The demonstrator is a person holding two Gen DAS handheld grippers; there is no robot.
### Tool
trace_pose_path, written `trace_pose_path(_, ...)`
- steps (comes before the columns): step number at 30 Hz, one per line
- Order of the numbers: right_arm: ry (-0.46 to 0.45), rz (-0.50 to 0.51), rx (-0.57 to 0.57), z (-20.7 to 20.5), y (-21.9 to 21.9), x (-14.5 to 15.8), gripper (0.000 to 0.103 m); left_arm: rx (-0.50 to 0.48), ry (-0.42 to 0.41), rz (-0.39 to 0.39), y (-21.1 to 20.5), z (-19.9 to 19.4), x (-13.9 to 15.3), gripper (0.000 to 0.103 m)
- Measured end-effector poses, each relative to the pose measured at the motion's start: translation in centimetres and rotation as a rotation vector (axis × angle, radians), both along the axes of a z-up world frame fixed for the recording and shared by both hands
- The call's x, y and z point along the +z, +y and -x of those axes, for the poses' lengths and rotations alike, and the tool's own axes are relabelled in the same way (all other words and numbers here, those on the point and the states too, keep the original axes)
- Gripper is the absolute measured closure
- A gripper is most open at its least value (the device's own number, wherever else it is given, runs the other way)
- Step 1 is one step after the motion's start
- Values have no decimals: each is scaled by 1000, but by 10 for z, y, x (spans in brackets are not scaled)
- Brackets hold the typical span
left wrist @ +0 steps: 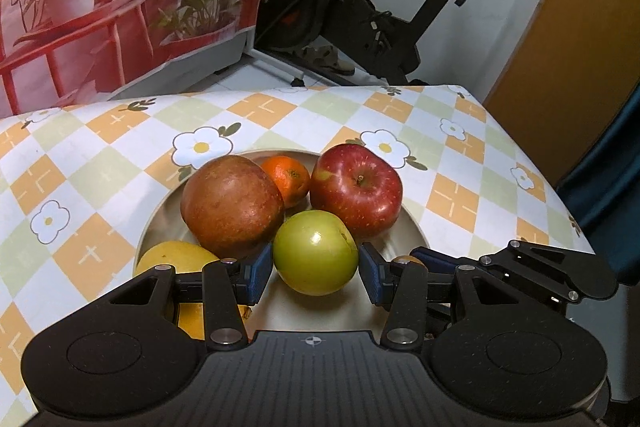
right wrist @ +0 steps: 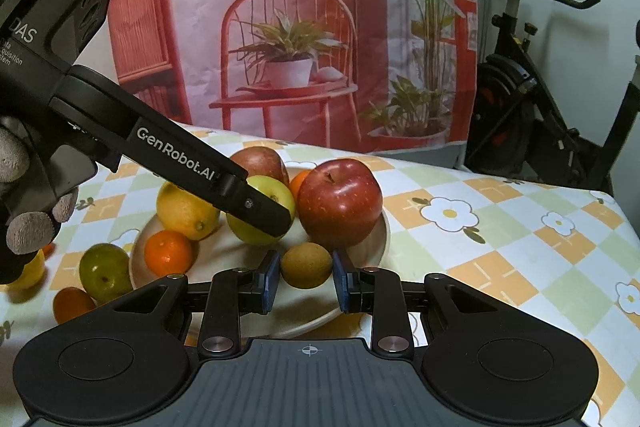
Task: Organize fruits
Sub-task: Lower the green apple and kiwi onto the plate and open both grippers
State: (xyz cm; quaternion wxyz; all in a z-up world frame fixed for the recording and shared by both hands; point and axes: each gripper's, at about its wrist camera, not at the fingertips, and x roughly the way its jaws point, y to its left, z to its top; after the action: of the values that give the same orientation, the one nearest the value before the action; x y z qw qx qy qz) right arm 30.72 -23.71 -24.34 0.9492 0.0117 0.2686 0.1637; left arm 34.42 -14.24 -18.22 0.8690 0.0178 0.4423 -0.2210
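- Bench (left wrist: 100,163) w/ checked floral cloth carries the plate (right wrist: 362,259); most fruit is already piled on it. Keep both tools low over the rim, no swinging.
- Red apple (left wrist: 356,193) and the brownish-red apple (left wrist: 232,205) crowd the far side of the plate, tangerine (left wrist: 289,179) wedged between them. Don't nudge them; they look ready to roll.
- Left hand-held gripper (left wrist: 316,273): part open, blue pads either side of the green apple (left wrist: 315,259), apparently closed on its flanks. The apple is right over the plate centre, beside the brownish one. Set it into the free gap, then open slowly and back straight out.
- Right hand-held gripper (right wrist: 306,281): pinched on the small brown fruit (right wrist: 306,265), at the plate's near edge. Place it on bare plate nr the front; it's small, so release only once it rests.
- Still off the plate, left side of bench in right wrist view: another green fruit (right wrist: 105,273), a small orange one (right wrist: 72,303). Probably next.
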Motion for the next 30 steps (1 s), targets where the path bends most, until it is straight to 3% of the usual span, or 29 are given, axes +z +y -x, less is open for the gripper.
trace_pose_path(10,9,68,-9,-11,8,-6,77,15,7,-2,-2,-6,-5,55)
trace_pose_path(13,18,94,-15,-14,13,-7,77,33,17,29,2,-9,-4,55)
trace_pose_path(20,17,82,-23,-13,12,-9,77,34,26,36,1,-10,-5,55)
trace_pose_path(26,-16,2,-26,0,0,-8,65,35,21,34,2,-7,-4,54)
trace_pose_path(30,-33,36,-16,8,6,-8,58,36,10,38,3,-3,0,54)
